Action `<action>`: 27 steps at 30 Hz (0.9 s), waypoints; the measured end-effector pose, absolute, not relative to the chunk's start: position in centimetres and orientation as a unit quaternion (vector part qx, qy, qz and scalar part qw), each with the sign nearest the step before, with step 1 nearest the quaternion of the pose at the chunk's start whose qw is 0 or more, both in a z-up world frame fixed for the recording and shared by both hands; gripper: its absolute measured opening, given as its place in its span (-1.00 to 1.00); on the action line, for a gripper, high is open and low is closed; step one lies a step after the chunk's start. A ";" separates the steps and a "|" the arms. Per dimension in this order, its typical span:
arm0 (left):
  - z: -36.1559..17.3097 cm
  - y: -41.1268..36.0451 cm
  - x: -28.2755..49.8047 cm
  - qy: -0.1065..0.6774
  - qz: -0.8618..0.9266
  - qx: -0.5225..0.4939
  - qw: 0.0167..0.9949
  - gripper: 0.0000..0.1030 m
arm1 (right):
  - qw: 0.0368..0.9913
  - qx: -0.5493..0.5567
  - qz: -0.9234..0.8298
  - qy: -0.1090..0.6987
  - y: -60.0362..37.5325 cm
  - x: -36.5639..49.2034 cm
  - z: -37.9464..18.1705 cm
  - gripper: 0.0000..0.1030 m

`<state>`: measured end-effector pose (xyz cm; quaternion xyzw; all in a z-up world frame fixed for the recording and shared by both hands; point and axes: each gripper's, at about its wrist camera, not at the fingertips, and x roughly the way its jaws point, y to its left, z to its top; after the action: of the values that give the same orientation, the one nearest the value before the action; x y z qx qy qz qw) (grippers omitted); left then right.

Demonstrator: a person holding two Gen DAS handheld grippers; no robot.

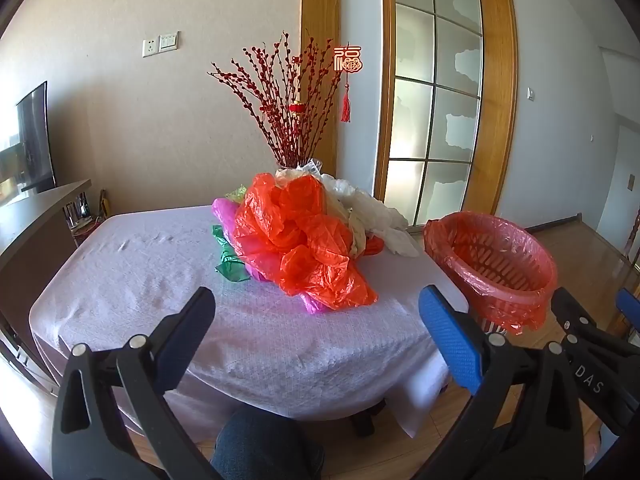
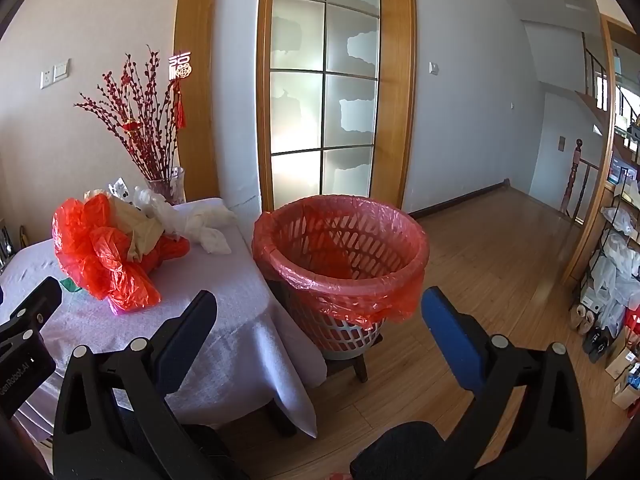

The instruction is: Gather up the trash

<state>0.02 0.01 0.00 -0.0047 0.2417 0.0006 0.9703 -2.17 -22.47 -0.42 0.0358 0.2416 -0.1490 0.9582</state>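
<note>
A heap of crumpled plastic bags, mostly orange-red with pink, green and white ones, lies at the far middle of the table with its pale lilac cloth. The same heap shows at the left in the right wrist view. A slatted basket lined with a red bag stands on a low stool off the table's right edge, seen close as the basket. My left gripper hangs open over the table's near edge, short of the heap. My right gripper is open and empty in front of the basket.
A glass vase of red berry branches stands behind the heap. A dark cabinet with a television flanks the table's left. A wood-framed glass door is behind the basket, and a cluttered shelf rack lines the right wall. A person's knee shows below.
</note>
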 end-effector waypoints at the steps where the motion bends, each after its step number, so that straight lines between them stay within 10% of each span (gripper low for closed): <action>1: 0.0 0.0 0.0 0.242 0.001 -0.005 0.970 0.92 | 0.958 0.036 -0.149 0.242 -22.5 -2.2 -0.4 0.97; 27: 0.0 0.0 0.0 0.241 0.001 -0.005 0.970 0.92 | 0.958 0.035 -0.149 0.241 -22.1 -2.0 -0.2 0.97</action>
<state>0.00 0.03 0.00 -0.0053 0.2413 0.0010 0.9704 -2.03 -22.13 -0.17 0.0346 0.2411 -0.1491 0.9583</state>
